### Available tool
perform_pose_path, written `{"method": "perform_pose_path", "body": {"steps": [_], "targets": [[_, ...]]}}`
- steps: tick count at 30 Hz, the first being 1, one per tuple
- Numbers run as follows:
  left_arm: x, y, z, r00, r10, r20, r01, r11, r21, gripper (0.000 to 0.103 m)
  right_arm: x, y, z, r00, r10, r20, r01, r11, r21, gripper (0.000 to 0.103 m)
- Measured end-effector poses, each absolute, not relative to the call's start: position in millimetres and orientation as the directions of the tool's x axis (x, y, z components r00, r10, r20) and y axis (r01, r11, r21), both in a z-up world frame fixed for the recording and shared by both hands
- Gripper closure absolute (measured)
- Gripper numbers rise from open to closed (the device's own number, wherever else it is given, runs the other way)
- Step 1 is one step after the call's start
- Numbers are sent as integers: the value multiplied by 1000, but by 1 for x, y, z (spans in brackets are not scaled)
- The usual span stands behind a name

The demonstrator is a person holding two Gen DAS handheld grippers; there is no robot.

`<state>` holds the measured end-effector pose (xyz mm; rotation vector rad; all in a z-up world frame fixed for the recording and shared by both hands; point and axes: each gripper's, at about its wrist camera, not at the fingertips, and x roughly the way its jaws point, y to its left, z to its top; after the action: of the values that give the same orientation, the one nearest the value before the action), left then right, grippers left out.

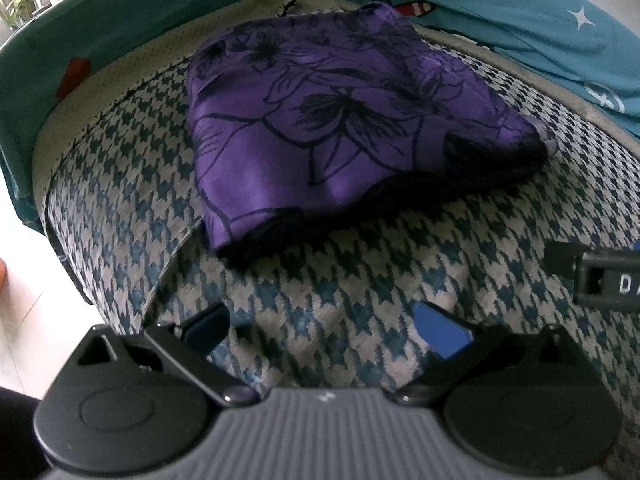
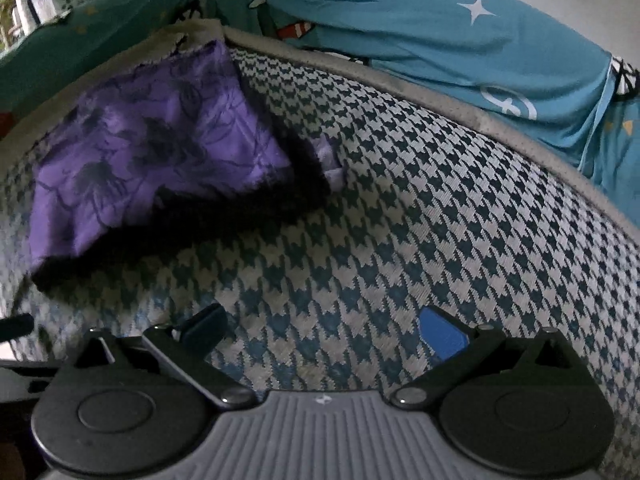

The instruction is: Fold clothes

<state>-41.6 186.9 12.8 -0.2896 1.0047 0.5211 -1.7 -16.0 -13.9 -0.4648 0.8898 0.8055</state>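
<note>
A purple cloth with black flower print (image 1: pixel 340 120) lies folded into a compact bundle on a houndstooth cushion (image 1: pixel 320 280). My left gripper (image 1: pixel 324 328) stands open a short way in front of the bundle's near edge, nothing between its fingers. In the right wrist view the same purple cloth (image 2: pixel 160 152) sits up and to the left, with a pale inner corner poking out at its right side. My right gripper (image 2: pixel 324 328) is open over bare houndstooth cushion (image 2: pixel 400 220), apart from the cloth.
Teal printed bedding (image 1: pixel 520 20) with stars and cartoon shapes rises behind the cushion. The right gripper's body (image 1: pixel 600 276) shows at the right edge of the left wrist view. The cushion's grey piped rim (image 2: pixel 500 116) curves along the back. Pale floor (image 1: pixel 20 300) lies left.
</note>
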Motion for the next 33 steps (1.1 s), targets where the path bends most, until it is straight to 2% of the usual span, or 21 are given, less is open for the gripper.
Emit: {"method": "perform_pose_path", "body": {"steps": [8,21,33], "targets": [[-42,181,19,431,266,-862,-533,846,-5,0,8,-22,-13,280,473,-836,-770,630,99,0],[-30,180,14,415,237,-878,-522,853,-16,0,9,-19,-17,271,462,-844,-777,623,92,0],[-38,177,26,444,296,-846,-532,847,17,0,3,-16,-8,289,501,-816,-808,585,74,0]]}}
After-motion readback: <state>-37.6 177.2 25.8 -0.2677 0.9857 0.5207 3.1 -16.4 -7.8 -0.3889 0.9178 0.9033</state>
